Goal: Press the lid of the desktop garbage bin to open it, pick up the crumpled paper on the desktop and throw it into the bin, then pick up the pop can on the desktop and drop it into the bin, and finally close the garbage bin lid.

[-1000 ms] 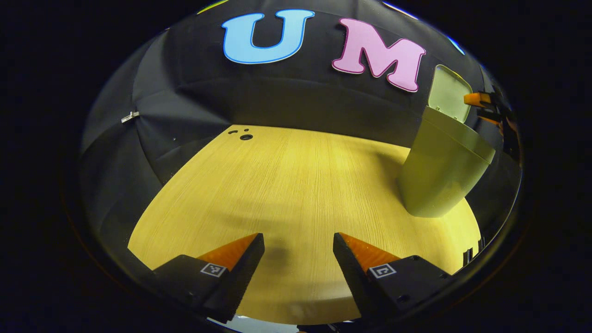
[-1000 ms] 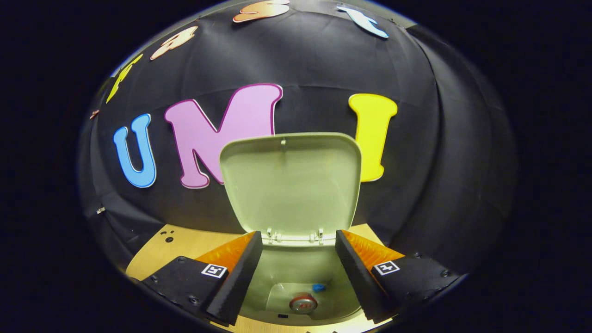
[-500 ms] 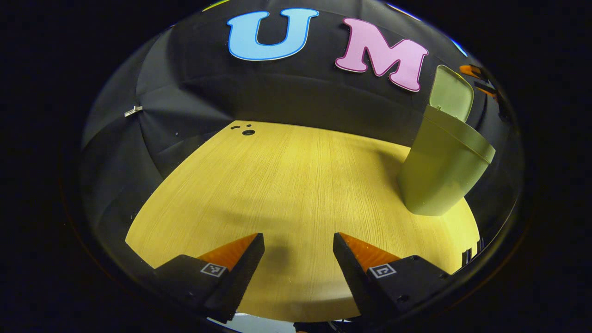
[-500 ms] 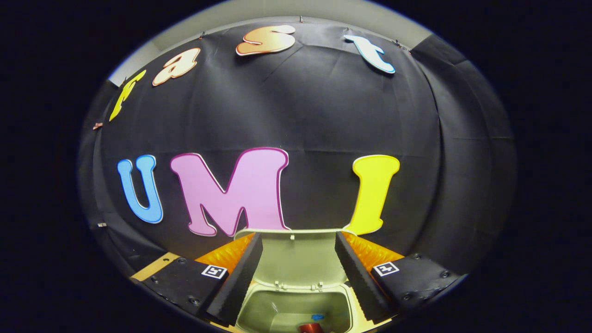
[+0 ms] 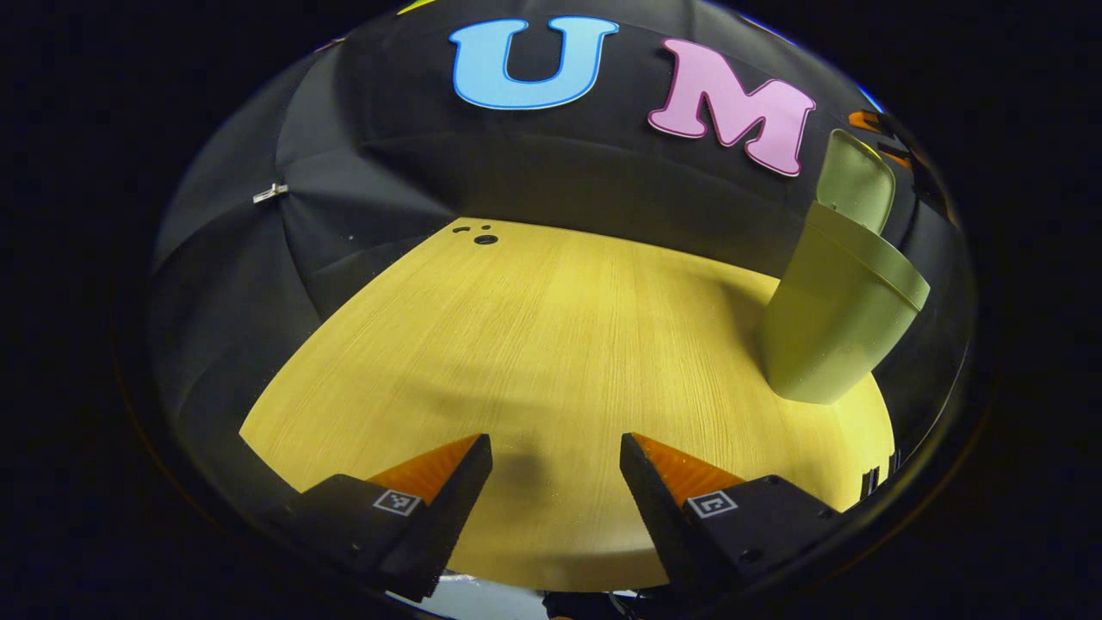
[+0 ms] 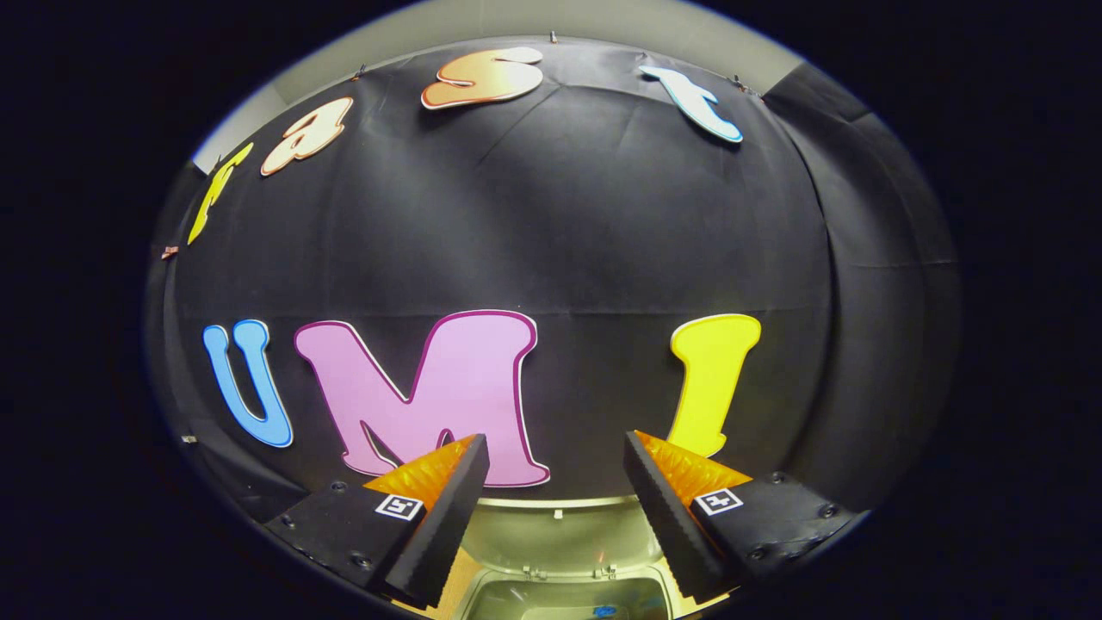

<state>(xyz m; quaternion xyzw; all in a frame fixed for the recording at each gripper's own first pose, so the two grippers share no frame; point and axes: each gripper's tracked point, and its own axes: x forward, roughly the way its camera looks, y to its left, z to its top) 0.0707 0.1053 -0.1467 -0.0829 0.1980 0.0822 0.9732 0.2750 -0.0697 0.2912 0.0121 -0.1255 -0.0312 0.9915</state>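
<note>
Both grippers are spread apart and hold nothing. The left gripper (image 5: 555, 482) hovers over the wooden desktop (image 5: 551, 344), garbage bin (image 5: 831, 319) off to its right. The right gripper (image 6: 555, 491) sits above the bin's raised lid (image 6: 560, 538).

A: What does the left gripper (image 5: 555, 469) look like?
B: Two wedge-shaped fingers (image 5: 448, 499) on blocky bodies, each with a small square black-and-white marker and round screws.
A: And the right gripper (image 6: 555, 482)?
B: The same build; its fingers (image 6: 667, 517) have ridged, saw-toothed inner faces and ribbed sides.
</note>
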